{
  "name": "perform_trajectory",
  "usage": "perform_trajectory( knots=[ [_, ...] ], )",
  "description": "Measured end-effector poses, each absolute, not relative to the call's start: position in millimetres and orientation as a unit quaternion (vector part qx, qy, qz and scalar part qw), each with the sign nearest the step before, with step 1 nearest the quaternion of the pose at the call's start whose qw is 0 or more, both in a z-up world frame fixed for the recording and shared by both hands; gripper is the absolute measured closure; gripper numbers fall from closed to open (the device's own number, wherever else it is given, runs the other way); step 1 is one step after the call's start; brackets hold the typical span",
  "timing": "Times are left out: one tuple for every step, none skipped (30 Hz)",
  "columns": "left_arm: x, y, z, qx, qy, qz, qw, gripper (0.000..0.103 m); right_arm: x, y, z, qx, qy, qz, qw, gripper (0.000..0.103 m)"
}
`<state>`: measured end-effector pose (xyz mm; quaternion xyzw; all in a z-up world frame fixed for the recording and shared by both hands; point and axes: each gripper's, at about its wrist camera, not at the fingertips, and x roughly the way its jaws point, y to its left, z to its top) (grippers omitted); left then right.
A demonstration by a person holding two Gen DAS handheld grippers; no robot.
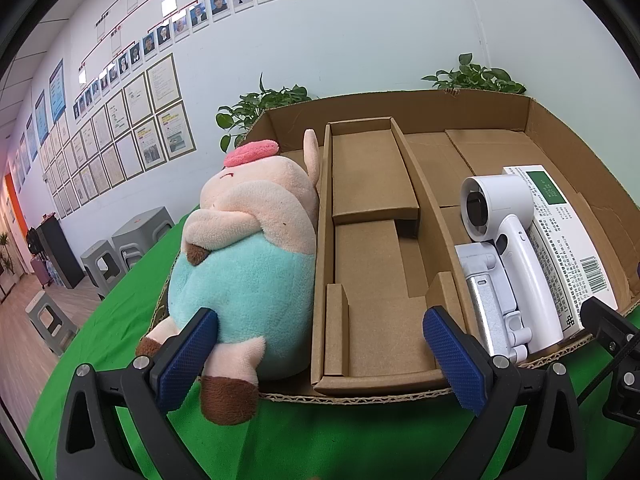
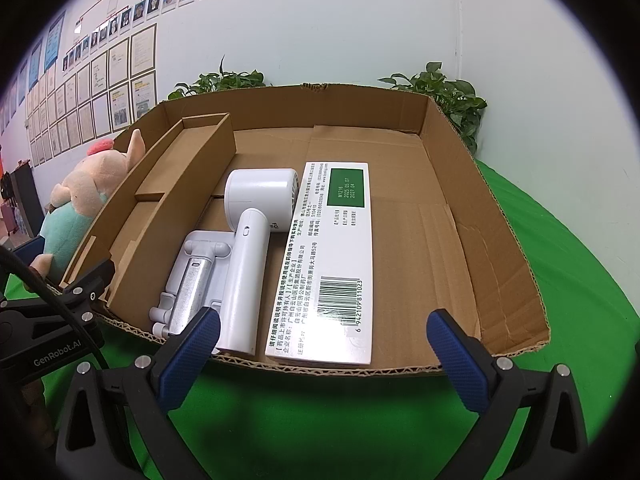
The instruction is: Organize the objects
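A shallow cardboard tray [image 1: 580,168] [image 2: 472,216] lies on a green cloth. A pink and teal plush pig [image 1: 256,256] [image 2: 80,200] sits in its left compartment, legs over the front edge. A long cardboard insert [image 1: 372,248] [image 2: 168,208] stands beside it. A white handheld fan [image 1: 516,248] [image 2: 252,248], a white and silver folding stand [image 1: 488,300] [image 2: 192,280] and a white medicine box [image 1: 568,240] [image 2: 332,264] lie in the right part. My left gripper [image 1: 320,360] is open before the tray, its left fingertip against the pig. My right gripper [image 2: 324,360] is open and empty before the medicine box.
The green cloth [image 2: 580,264] covers the table around the tray. Potted plants [image 1: 472,76] [image 2: 440,92] stand behind it against a white wall. Grey stools [image 1: 120,248] stand on the floor at the left. The left gripper's body [image 2: 52,320] shows in the right wrist view.
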<state>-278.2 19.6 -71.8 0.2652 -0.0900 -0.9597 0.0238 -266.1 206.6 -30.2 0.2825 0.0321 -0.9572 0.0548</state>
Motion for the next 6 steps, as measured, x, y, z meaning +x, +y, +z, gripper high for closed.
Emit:
perform_trajectory(
  knots=[
    [-278.1, 19.4, -71.7, 0.265, -0.09, -0.96, 0.024, 0.0, -266.1, 206.6, -30.2, 0.282, 0.032, -0.957, 0.055, 0.0],
    [-277.9, 19.3, -71.6, 0.265, -0.09, -0.96, 0.023, 0.0, -266.1, 206.6, -30.2, 0.283, 0.032, -0.957, 0.055, 0.0],
    [-278.1, 19.6, -71.8, 0.265, -0.09, -0.96, 0.024, 0.0, -266.3, 206.4, -30.2, 0.283, 0.032, -0.957, 0.055, 0.0],
    [-278.2, 20.0, -71.9, 0.265, -0.09, -0.96, 0.024, 0.0, -266.5, 206.3, -30.3, 0.283, 0.032, -0.957, 0.055, 0.0],
    [-278.2, 19.6, -71.8, 0.265, -0.09, -0.96, 0.024, 0.0, -266.4, 206.3, -30.3, 0.283, 0.032, -0.957, 0.055, 0.0],
    [-278.2, 19.8, -71.9, 0.265, -0.09, -0.96, 0.024, 0.0, -266.1, 206.8, -30.2, 0.283, 0.032, -0.957, 0.055, 0.0]
  ],
)
